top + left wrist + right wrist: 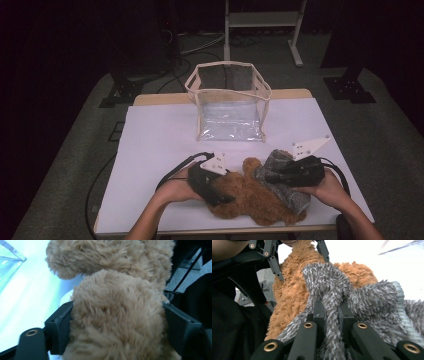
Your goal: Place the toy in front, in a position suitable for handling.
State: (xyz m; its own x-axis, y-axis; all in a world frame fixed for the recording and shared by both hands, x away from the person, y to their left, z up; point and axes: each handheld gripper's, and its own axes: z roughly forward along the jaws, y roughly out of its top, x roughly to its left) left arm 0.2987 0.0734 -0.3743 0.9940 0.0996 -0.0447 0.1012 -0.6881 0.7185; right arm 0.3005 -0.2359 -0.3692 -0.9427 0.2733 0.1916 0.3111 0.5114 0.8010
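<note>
A brown plush toy (250, 202) lies at the table's front edge, with a grey fuzzy knitted piece (292, 195) over its right side. My left gripper (222, 197) reaches in from the left, its jaws wide around a thick furry part of the plush toy (112, 290) and pressing on both sides. My right gripper (270, 176) points left and is shut on a pinched fold of the grey fuzzy piece (372, 297). In the right gripper view the plush toy (292, 295) lies behind that fold, with the left gripper (299, 255) astride it farther off.
A clear plastic bag with beige trim (230, 107) stands open-topped at the back middle of the white table (155, 150). Its corner (10, 265) also shows in the left gripper view. A metal frame (262, 20) and dark stands are on the floor beyond.
</note>
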